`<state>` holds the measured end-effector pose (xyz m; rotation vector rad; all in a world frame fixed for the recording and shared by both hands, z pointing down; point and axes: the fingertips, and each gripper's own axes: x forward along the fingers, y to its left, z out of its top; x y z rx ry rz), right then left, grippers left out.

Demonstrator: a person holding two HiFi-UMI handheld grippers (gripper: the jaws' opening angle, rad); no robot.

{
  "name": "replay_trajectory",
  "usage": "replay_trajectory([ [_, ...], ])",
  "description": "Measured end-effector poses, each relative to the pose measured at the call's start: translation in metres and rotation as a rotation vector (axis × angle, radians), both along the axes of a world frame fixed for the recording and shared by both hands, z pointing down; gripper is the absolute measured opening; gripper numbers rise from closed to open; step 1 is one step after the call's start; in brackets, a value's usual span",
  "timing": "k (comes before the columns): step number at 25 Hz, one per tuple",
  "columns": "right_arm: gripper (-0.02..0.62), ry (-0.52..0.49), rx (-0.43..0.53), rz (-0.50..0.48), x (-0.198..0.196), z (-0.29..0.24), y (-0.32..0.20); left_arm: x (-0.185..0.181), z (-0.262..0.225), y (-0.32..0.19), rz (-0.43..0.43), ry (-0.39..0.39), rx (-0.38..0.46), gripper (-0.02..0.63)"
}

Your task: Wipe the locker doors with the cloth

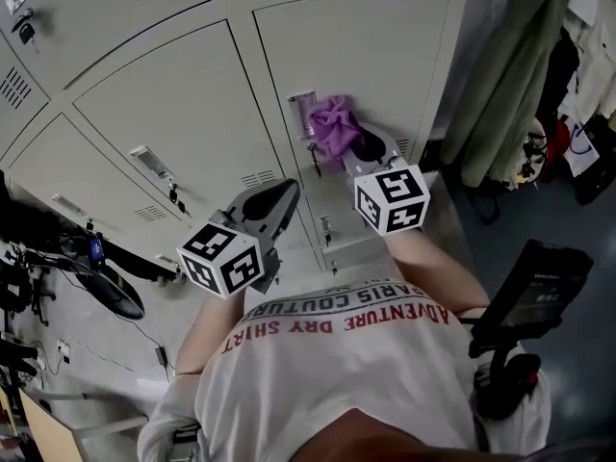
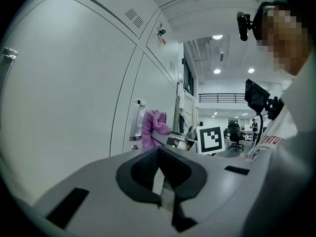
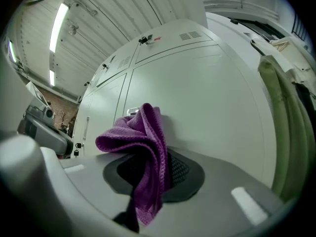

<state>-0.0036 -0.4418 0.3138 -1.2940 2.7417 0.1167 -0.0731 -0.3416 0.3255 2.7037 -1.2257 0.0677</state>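
Observation:
A purple cloth (image 1: 332, 123) is bunched against a beige locker door (image 1: 385, 46), just right of the door's handle (image 1: 301, 114). My right gripper (image 1: 363, 146) is shut on the cloth (image 3: 144, 138), which drapes over its dark pads (image 3: 181, 170) with the door (image 3: 207, 98) close behind. My left gripper (image 1: 277, 196) hangs lower left, off the neighbouring door (image 1: 183, 104), shut with nothing between its pads (image 2: 143, 168). In the left gripper view the cloth (image 2: 153, 126) and the right gripper's marker cube (image 2: 211, 139) show beyond.
Coats (image 1: 510, 75) hang right of the lockers, and a green one (image 3: 277, 112) shows in the right gripper view. A black device on a mount (image 1: 534, 292) juts out at the person's right side. Dark gear and cables (image 1: 91, 268) lie at the lower left.

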Motion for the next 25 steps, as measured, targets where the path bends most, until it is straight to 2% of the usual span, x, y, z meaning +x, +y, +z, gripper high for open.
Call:
replay_trajectory([
  [4,0.073,-0.012,-0.009,0.05,0.025,0.005,-0.007,0.006,0.003,-0.004,0.018,0.012,-0.007,0.002],
  [16,0.072,-0.056,-0.045,0.269,0.13,0.012,-0.038,0.016,0.006,-0.014,0.062,0.031,-0.016,0.002],
  [19,0.074,-0.092,-0.059,0.32,0.154,0.015,-0.044,0.014,0.006,-0.017,0.064,0.036,-0.018,0.002],
  [25,0.072,-0.134,-0.095,0.368,0.177,0.02,-0.05,0.011,0.008,-0.016,0.058,0.043,-0.028,0.002],
])
